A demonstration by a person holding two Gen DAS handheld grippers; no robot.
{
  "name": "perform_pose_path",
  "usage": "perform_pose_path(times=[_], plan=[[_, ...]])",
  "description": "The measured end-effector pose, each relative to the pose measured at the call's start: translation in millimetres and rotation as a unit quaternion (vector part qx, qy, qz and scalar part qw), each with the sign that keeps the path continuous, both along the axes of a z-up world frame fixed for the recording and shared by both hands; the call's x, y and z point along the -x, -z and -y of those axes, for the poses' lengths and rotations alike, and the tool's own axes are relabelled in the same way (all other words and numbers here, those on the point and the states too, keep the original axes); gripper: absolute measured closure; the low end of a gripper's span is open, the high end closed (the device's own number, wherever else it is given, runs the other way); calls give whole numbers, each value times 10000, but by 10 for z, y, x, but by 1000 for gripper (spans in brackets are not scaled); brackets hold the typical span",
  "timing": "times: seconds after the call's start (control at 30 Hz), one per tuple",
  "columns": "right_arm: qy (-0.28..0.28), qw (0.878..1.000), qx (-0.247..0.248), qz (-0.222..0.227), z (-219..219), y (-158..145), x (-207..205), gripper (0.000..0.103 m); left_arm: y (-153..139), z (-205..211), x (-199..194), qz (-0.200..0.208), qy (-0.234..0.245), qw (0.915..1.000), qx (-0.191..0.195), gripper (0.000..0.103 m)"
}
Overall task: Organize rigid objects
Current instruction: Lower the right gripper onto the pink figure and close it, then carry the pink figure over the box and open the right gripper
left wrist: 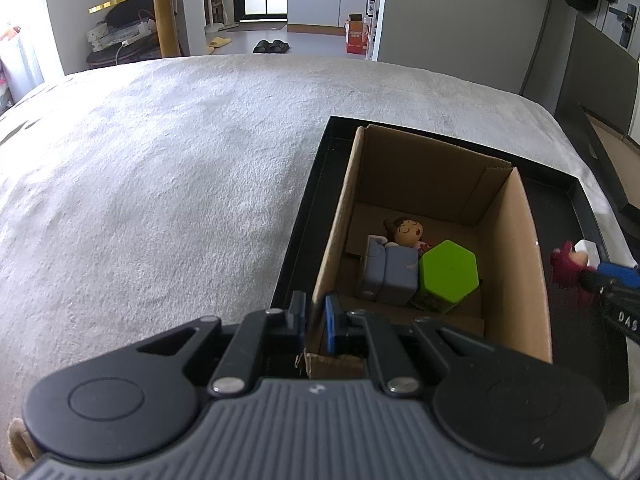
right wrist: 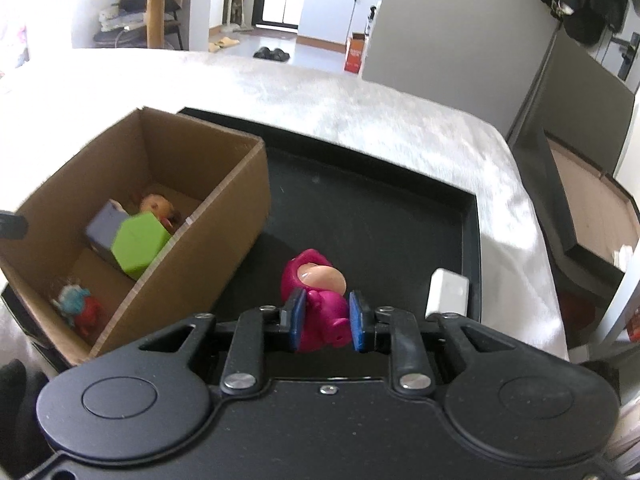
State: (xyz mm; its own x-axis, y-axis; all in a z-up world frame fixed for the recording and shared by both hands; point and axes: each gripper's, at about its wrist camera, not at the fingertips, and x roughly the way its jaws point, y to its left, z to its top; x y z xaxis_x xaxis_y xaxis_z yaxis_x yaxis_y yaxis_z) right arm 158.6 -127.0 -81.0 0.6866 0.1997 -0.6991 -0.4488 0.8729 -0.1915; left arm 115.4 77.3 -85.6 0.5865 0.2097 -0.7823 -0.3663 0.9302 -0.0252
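**Magenta figure in right grip; left steadies box**

Left wrist view: left gripper (left wrist: pixel 316 316) pinches the near wall of the cardboard box (left wrist: pixel 532 280). Inside lie a green hexagonal block (left wrist: pixel 448 276), a grey-blue block (left wrist: pixel 390 276) and a doll (left wrist: pixel 406 232).

Right wrist view: right gripper (right wrist: pixel 326 320) pinches the magenta figure (right wrist: pixel 316 292) above the black tray (right wrist: pixel 360 208); box at 9 o'clock.

Risk: the rounded body could slip from the pads. The box's right wall stands in the way; a white block (right wrist: pixel 448 292) sits at 3 o'clock.
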Motion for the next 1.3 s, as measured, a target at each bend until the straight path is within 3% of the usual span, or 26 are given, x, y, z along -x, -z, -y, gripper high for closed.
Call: perform_pose_path(times=[0.63,1.17,1.3], plan=[[-543,9963,-229,623,-388,-537,-19,80,-6,-22,16,8,-24,10000,86,94],[-1389,9896,-103,345,-1021,-515,-95,79,-1,-59,17,32,-56,9997,220,94],[-1433,9892,-147,275,-1062,-469,-78,65,1,-64,20,36,-55,9997,224,94]])
